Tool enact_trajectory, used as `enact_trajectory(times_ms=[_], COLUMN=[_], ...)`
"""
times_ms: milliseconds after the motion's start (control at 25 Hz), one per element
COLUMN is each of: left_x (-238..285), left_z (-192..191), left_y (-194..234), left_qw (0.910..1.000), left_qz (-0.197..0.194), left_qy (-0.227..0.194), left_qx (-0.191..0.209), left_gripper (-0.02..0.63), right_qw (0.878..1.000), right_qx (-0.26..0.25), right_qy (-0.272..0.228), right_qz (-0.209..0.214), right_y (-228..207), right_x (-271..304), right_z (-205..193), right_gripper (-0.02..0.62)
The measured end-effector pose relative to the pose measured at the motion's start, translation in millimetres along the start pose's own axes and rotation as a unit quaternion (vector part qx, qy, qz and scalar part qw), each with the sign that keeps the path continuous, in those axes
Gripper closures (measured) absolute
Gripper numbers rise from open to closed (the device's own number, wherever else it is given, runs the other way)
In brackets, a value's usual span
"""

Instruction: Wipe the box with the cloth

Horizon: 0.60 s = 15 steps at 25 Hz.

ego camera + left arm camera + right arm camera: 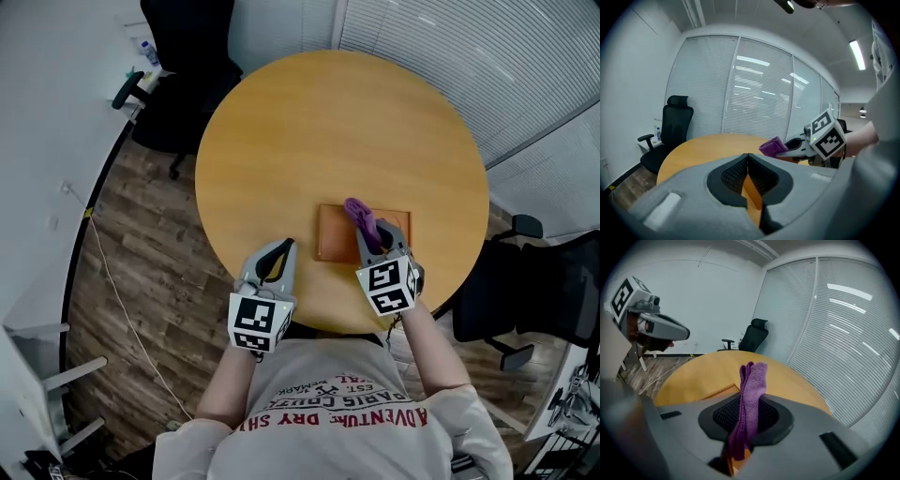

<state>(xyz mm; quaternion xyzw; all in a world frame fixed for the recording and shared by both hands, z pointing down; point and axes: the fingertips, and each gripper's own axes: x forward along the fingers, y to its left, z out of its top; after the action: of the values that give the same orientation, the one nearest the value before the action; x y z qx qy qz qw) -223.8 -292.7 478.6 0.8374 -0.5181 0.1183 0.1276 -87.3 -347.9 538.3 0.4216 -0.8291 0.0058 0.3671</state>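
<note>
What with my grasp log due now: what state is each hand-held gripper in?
Left hand-held gripper: closed, nothing between the jaws.
Right hand-held gripper: closed on the purple cloth.

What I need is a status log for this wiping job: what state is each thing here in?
left gripper: shut, empty.
right gripper: shut on the cloth.
cloth: bunched, pinched, sticking out past the jaws.
box: lying flat on the table.
</note>
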Motion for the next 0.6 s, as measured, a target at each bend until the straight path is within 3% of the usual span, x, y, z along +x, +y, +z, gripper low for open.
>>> enact_trajectory(times_ms=[400,600], left_x=[11,12], left_z=[-24,-24], left_y=[34,44], left_qw=[0.9994,0.9994], left_qz=[-0.003,-0.002], left_qy=[0.028,0.028], left_qx=[-0.020,-0.020], left_gripper=[0.597,0.597], right_qw=[0.987,0.983], right_qx=[-0.125,-0.137], right_qy=[0.100,0.113], right_qz=[0.028,0.052], right_y=[9,13], right_x=[73,90], right_z=[-19,-24], right_gripper=[0.525,0.526])
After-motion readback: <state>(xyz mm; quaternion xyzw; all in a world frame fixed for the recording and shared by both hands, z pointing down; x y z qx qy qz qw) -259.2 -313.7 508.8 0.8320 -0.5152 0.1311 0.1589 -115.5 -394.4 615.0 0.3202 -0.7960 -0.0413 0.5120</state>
